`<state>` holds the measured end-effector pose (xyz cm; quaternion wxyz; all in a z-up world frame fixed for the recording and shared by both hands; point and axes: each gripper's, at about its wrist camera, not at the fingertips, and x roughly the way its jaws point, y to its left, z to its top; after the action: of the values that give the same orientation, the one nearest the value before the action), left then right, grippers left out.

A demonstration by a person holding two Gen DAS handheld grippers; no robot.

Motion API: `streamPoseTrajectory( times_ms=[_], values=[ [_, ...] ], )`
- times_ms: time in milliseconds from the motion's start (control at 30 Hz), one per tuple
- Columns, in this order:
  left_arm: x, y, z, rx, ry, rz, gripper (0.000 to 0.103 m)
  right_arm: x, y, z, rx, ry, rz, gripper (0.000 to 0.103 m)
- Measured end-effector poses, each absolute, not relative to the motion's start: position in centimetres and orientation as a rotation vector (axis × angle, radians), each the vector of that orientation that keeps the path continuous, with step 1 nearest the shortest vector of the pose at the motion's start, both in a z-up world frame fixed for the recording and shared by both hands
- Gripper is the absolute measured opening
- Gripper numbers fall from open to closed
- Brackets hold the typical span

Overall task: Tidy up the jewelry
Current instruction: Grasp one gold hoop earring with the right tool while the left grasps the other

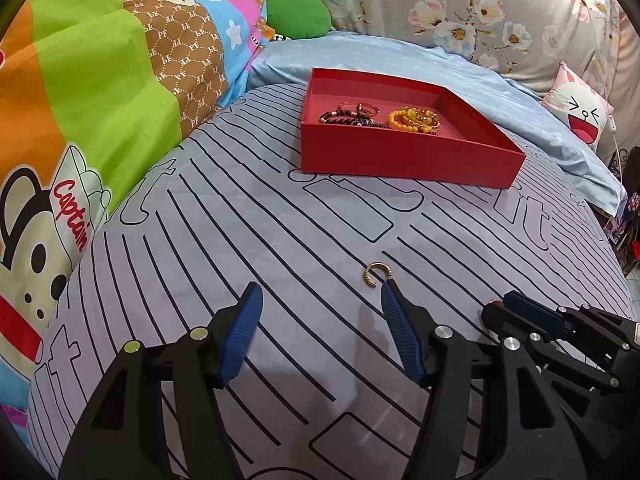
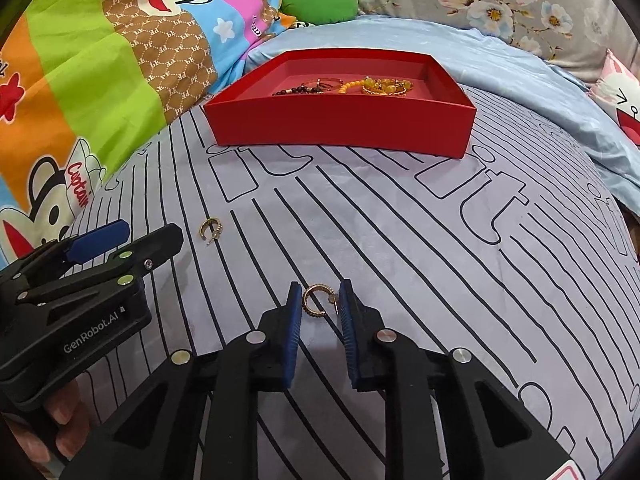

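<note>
A red box (image 1: 400,158) (image 2: 344,126) sits on the striped grey bed cover and holds dark bead bracelets (image 1: 348,119), thin rings and yellow bead bracelets (image 1: 414,119) (image 2: 384,86). A gold hoop earring (image 1: 374,274) (image 2: 211,228) lies on the cover just ahead of my left gripper's right fingertip. My left gripper (image 1: 320,294) is open and empty. A second gold hoop earring (image 2: 316,299) lies between the fingertips of my right gripper (image 2: 319,294), whose jaws stand partly open around it without touching.
A bright cartoon quilt (image 1: 92,92) is piled at the left. A green pillow (image 1: 298,14), a pale blue sheet (image 1: 400,60) and a floral cover (image 1: 480,4) lie behind the box. A pink cartoon cushion (image 1: 580,110) is at the right.
</note>
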<state>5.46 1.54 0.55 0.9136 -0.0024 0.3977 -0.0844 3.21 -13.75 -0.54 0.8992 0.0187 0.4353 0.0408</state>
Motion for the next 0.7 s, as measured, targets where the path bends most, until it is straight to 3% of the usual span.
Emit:
streamPoseTrajectory(
  times_ms=[600,700],
  values=[
    [6.5,-0.5,0.0,0.001,0.841,-0.21,0.058,2.8,-15.6,-0.5,0.079,0.9,0.042,0.018],
    [6.9,-0.6,-0.3,-0.013,0.864,-0.21,0.053,2.9,-15.7,-0.5,0.084,0.899,0.043,0.018]
  ],
)
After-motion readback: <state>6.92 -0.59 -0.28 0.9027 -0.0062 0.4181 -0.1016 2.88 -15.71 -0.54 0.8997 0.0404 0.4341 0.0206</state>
